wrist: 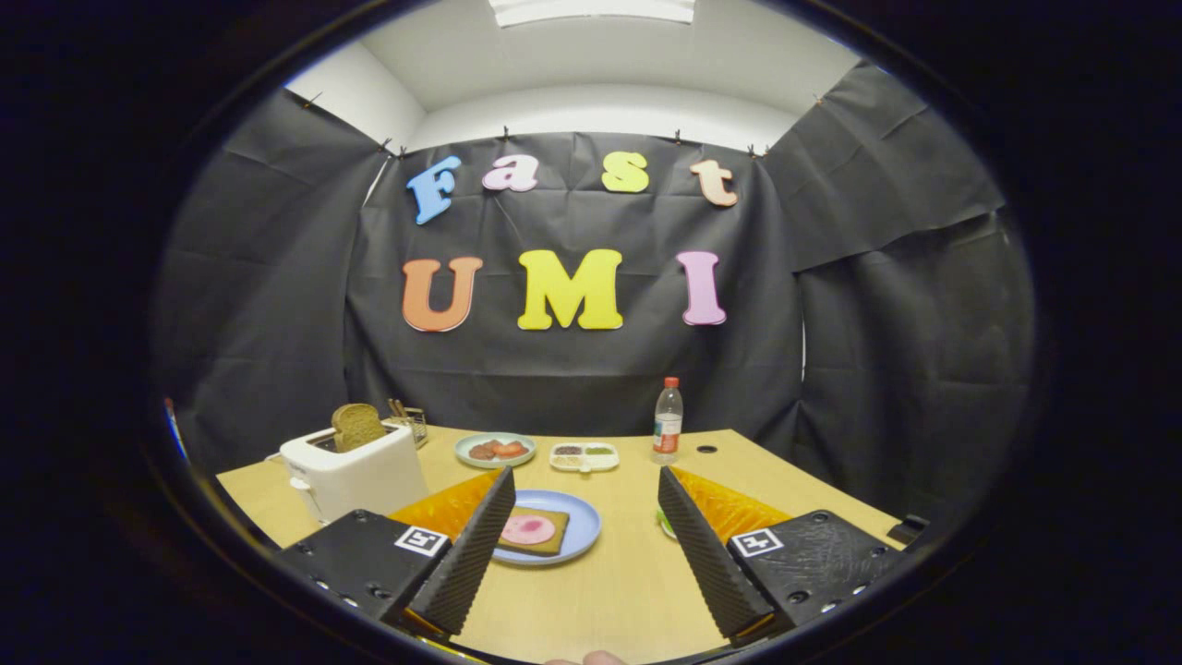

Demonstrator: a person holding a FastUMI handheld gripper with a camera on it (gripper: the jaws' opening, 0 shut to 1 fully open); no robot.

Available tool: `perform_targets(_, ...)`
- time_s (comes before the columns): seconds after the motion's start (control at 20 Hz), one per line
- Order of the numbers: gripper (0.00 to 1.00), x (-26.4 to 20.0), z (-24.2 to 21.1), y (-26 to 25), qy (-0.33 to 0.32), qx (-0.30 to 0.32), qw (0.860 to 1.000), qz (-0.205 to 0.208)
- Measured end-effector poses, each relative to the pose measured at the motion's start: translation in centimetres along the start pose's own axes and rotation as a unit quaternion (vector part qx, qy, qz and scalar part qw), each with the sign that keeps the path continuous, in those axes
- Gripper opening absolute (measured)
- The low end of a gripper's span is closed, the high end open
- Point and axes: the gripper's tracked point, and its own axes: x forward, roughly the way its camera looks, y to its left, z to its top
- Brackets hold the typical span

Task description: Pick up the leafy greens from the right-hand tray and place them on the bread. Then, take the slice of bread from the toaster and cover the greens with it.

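Observation:
My gripper [584, 494] is open, its two ribbed black fingers [476, 545] held wide above the wooden table [609, 591] with nothing between them. Just ahead of the left finger lies a blue plate [577, 545] with a slice of bread [536, 531] topped by a round pink slice of meat. A sliver of the leafy greens [665, 525] peeks out beside the right finger, mostly hidden by it. Farther off to the left stands a white toaster [355, 476] with a brown bread slice [356, 427] sticking up from its slot.
Beyond the blue plate sit a pale green plate [495, 451] with reddish food, a small white divided dish [584, 455] and a clear bottle [667, 421] with a red cap. A small rack [411, 420] stands behind the toaster. A fingertip [600, 658] shows below the fingers.

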Motion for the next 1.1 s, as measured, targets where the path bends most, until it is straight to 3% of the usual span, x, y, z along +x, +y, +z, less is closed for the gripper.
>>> perform_targets(0.35, 0.95, 3.4, -0.8, -8.4, 0.026, -0.032, 0.999, -0.033)
perform_targets(0.65, 0.95, 10.4, -1.9, -12.7, 0.073, -0.044, 0.996, -0.034)
perform_targets(1.1, 0.96, 21.4, -13.9, -13.9, 0.253, -0.038, 0.967, -0.009)
